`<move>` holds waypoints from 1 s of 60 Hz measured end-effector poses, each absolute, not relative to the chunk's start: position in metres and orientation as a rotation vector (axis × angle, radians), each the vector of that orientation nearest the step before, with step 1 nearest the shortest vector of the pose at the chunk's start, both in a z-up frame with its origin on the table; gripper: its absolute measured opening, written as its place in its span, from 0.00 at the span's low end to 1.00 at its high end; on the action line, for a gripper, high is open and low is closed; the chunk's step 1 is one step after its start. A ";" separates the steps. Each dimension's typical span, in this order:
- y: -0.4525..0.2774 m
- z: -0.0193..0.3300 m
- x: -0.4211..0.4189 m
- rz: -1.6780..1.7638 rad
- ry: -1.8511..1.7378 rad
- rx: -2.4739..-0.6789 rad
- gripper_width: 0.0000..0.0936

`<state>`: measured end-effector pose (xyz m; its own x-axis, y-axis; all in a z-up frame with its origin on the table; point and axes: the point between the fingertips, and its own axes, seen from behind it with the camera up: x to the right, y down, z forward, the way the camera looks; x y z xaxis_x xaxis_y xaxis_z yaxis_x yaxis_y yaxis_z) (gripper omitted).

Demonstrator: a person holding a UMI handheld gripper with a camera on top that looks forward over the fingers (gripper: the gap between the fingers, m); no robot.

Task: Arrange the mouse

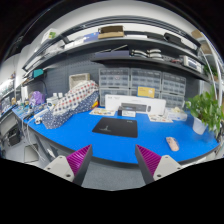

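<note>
A dark mouse pad (pixel 115 127) lies on the blue table (pixel 80 138), well beyond my fingers. A small pale, pinkish object (pixel 173 144) that may be the mouse lies on the table to the right, beyond my right finger. My gripper (pixel 113 160) is open and empty, held back from the table's front edge with grey floor between the fingers. The magenta pads (pixel 80 158) stand far apart.
A white device (pixel 136 104) and drawer cabinets (pixel 130 82) stand at the back of the table. A patterned bundle (pixel 68 103) lies at the back left. A green plant (pixel 209 108) stands at the right. Shelves (pixel 110 40) run overhead. A chair (pixel 38 150) stands at the left.
</note>
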<state>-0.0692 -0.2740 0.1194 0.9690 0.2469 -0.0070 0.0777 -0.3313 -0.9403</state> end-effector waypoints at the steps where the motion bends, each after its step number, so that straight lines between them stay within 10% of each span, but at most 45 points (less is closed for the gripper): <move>1: -0.276 0.117 -0.060 0.174 -0.236 -1.920 0.93; 28: -0.269 0.026 0.119 0.000 0.000 -2.103 0.92; 60: -0.093 -0.018 0.209 0.032 -0.013 -2.182 0.83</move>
<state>0.2090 -0.0933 -0.0182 0.9996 0.0215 -0.0184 -0.0027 -0.5740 -0.8189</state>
